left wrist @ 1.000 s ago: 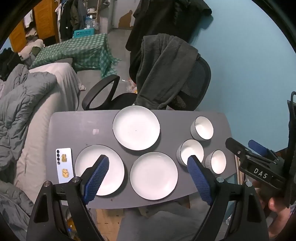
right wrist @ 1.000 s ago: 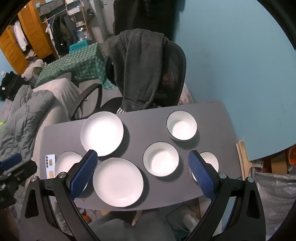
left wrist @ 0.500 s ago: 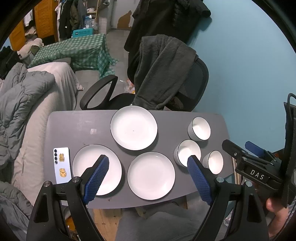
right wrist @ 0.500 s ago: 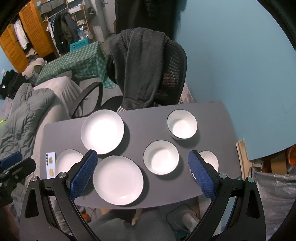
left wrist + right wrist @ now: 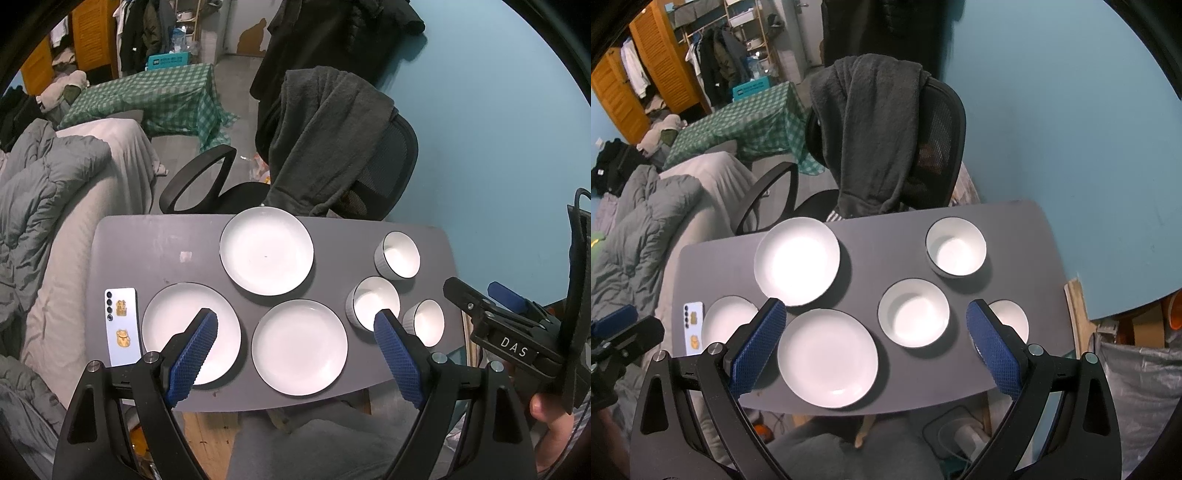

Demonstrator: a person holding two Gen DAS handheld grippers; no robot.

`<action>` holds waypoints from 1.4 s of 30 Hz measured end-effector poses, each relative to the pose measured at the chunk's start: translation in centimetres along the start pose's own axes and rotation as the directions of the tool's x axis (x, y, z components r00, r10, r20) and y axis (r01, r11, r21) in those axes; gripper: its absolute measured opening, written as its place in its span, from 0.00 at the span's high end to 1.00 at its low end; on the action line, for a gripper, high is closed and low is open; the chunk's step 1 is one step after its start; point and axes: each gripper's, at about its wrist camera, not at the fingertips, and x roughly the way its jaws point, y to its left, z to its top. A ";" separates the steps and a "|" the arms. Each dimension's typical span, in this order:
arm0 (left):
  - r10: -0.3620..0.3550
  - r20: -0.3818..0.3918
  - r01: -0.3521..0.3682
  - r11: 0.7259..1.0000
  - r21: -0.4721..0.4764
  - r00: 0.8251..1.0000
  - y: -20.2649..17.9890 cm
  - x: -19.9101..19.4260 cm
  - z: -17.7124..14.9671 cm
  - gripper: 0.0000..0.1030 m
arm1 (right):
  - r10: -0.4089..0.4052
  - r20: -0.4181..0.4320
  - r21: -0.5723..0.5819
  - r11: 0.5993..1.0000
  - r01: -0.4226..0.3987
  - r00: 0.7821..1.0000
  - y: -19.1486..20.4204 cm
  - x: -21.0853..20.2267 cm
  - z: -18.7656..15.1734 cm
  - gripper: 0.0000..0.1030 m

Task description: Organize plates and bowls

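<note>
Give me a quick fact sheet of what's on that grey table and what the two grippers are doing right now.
Surface: grey table
Plates: three white ones, lying apart: far plate, near-left plate, near-middle plate
Bowls: three white ones on the right side: far bowl, middle bowl, near bowl
Stacking: none yet, every piece sits alone
Other item: phone at the table's left edge
Left gripper: open, above the table, holding nothing
Right gripper: open, above the table, holding nothing
Behind the table: office chair draped with dark clothing
</note>
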 end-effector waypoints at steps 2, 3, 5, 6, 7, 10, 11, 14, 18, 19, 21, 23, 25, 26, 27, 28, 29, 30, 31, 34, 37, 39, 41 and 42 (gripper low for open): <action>-0.001 -0.001 0.001 1.000 0.000 1.000 0.0 0.0 0.0 0.14 | -0.001 0.000 0.000 1.000 0.001 1.000 0.0 0.0 0.0 0.06; -0.001 0.001 0.001 1.000 -0.001 1.000 0.0 0.0 -0.1 0.14 | 0.001 -0.001 0.002 1.000 -0.001 1.000 0.0 0.0 0.0 0.06; -0.001 0.000 0.001 1.000 -0.002 1.000 0.1 0.0 -0.1 0.14 | -0.002 -0.001 0.000 1.000 0.002 1.000 0.0 0.0 0.0 0.06; -0.002 0.001 0.002 1.000 -0.002 1.000 0.1 0.0 -0.2 0.14 | -0.001 -0.001 0.000 1.000 0.001 1.000 0.0 0.0 0.0 0.06; -0.001 0.002 0.001 1.000 -0.003 1.000 0.1 0.0 -0.2 0.14 | 0.000 -0.001 0.001 1.000 0.000 1.000 -0.1 0.0 0.0 0.06; -0.001 0.001 0.001 1.000 -0.004 1.000 0.0 0.1 -0.2 0.14 | 0.000 -0.002 0.001 1.000 0.000 1.000 0.0 0.0 0.0 0.06; -0.001 0.000 0.001 1.000 -0.004 1.000 0.0 0.1 -0.2 0.14 | 0.001 -0.001 0.000 1.000 -0.001 1.000 0.0 0.0 0.0 0.06; -0.002 0.000 0.002 1.000 -0.005 1.000 -0.1 0.1 -0.3 0.14 | 0.001 -0.003 0.001 1.000 -0.001 1.000 0.0 0.0 0.0 0.06; -0.003 -0.001 0.003 1.000 -0.006 1.000 -0.2 0.0 -0.4 0.14 | 0.002 -0.003 0.001 1.000 -0.002 1.000 0.0 0.0 0.0 0.06; -0.004 -0.002 0.004 1.000 -0.006 1.000 -0.2 0.1 -0.3 0.14 | 0.001 -0.002 0.001 1.000 -0.001 1.000 0.0 0.0 0.0 0.06; -0.004 -0.001 0.004 1.000 -0.006 1.000 -0.2 0.1 -0.3 0.14 | 0.003 -0.003 0.001 1.000 -0.003 1.000 0.0 0.0 -0.1 0.06; -0.003 -0.002 0.003 1.000 -0.006 1.000 -0.2 0.1 -0.3 0.14 | 0.003 -0.003 0.002 1.000 -0.003 1.000 0.0 0.0 -0.1 0.06; -0.004 -0.002 0.004 1.000 -0.007 1.000 -0.2 0.1 -0.3 0.14 | 0.003 -0.003 0.001 1.000 -0.003 1.000 -0.1 0.0 0.0 0.06; -0.006 -0.002 0.006 1.000 -0.008 1.000 -0.2 0.1 -0.3 0.14 | 0.003 -0.002 0.000 1.000 -0.003 1.000 0.0 0.0 0.0 0.06; -0.005 -0.003 0.005 1.000 -0.009 1.000 -0.2 0.1 -0.2 0.14 | 0.003 -0.003 0.000 1.000 -0.003 1.000 0.0 0.0 0.0 0.06; -0.006 -0.004 0.006 1.000 -0.010 1.000 -0.3 0.1 -0.2 0.14 | 0.004 -0.002 0.001 1.000 -0.004 1.000 0.0 0.0 0.0 0.06; -0.007 -0.005 0.007 1.000 -0.011 1.000 -0.3 0.1 -0.2 0.14 | 0.004 -0.003 0.001 1.000 -0.004 1.000 0.0 0.0 -0.1 0.06; -0.008 -0.005 0.008 1.000 -0.012 1.000 -0.3 0.1 -0.1 0.14 | 0.003 -0.003 0.001 1.000 -0.003 1.000 0.0 0.0 0.0 0.06; -0.009 -0.005 0.009 1.000 -0.012 1.000 -0.4 0.2 -0.2 0.14 | 0.004 -0.003 0.001 1.000 -0.004 1.000 0.0 0.0 0.0 0.06; -0.010 -0.005 0.010 1.000 -0.010 1.000 -0.4 0.2 -0.1 0.14 | 0.003 -0.003 0.001 1.000 -0.003 1.000 0.0 0.0 0.0 0.06; -0.013 -0.006 0.013 1.000 -0.011 1.000 -0.3 0.2 -0.1 0.14 | 0.005 -0.005 0.002 1.000 -0.005 1.000 -0.1 0.0 0.0 0.06; -0.015 -0.007 0.015 1.000 -0.012 1.000 -0.2 0.2 -0.2 0.14 | 0.004 -0.004 0.002 1.000 -0.004 1.000 0.0 0.0 -0.1 0.06; -0.018 -0.007 0.018 1.000 -0.013 1.000 -0.1 0.1 -0.2 0.14 | 0.004 -0.004 0.001 1.000 -0.004 1.000 0.1 0.1 -0.2 0.06; -0.019 -0.007 0.019 1.000 -0.013 1.000 -0.1 0.0 -0.3 0.14 | 0.004 -0.005 0.001 1.000 -0.004 1.000 0.0 0.1 -0.1 0.06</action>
